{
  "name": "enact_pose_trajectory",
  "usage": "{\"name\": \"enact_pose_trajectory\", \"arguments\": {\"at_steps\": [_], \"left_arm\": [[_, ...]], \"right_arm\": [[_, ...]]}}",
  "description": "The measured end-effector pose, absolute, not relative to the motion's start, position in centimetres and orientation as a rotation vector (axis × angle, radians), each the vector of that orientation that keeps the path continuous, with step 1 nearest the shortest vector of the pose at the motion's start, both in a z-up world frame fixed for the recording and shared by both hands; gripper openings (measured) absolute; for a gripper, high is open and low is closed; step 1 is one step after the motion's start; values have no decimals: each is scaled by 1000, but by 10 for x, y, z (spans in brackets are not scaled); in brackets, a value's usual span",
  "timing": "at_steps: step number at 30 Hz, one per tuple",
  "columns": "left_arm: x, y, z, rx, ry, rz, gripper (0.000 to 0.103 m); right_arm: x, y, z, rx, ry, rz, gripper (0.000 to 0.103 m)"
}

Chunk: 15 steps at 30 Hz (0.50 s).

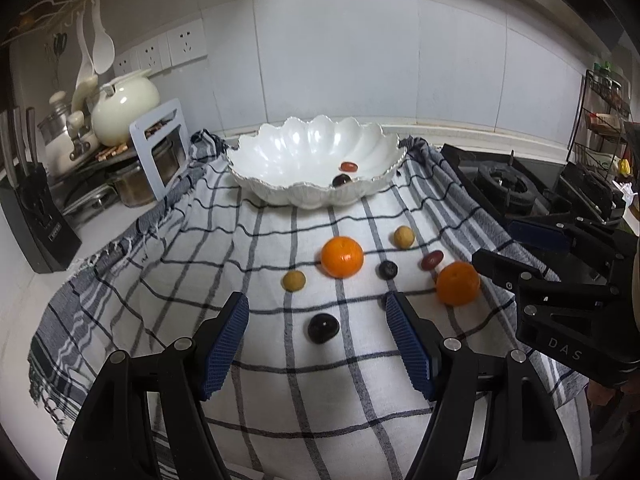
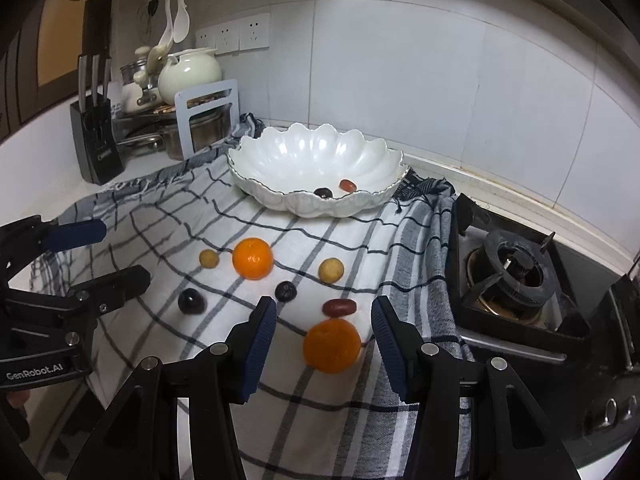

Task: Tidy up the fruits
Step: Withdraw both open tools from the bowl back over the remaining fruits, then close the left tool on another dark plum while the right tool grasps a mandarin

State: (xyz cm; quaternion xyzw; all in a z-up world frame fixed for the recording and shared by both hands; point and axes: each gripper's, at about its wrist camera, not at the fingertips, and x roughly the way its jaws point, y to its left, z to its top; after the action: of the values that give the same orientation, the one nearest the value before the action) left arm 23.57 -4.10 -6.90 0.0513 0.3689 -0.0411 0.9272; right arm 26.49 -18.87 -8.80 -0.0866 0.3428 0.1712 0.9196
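The left gripper [image 1: 316, 320] was held released around a dark grape [image 1: 323, 328]; the right gripper [image 2: 324, 322] was held released around an orange [image 2: 331, 345].

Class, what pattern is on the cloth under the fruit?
White cloth with dark grid checks; left wrist view.

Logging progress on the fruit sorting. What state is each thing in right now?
left hand-held gripper: open, empty
right hand-held gripper: open, empty
scalloped white bowl: upright, holds two small fruits
near orange: on the cloth, between the right fingers
dark plum: on the cloth
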Motion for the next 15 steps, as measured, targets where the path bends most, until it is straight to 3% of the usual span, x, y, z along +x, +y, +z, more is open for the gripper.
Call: {"name": "enact_pose_trajectory", "arguments": {"at_steps": [5, 7, 15], "left_arm": [[241, -41, -83, 108, 773, -80, 71], [244, -41, -89, 100, 785, -82, 70], [255, -41, -109, 81, 827, -87, 63]], "right_arm": [[267, -187, -100, -196, 720, 350, 51], [268, -186, -105, -193, 735, 356, 60], [279, -186, -125, -193, 777, 343, 60]]}}
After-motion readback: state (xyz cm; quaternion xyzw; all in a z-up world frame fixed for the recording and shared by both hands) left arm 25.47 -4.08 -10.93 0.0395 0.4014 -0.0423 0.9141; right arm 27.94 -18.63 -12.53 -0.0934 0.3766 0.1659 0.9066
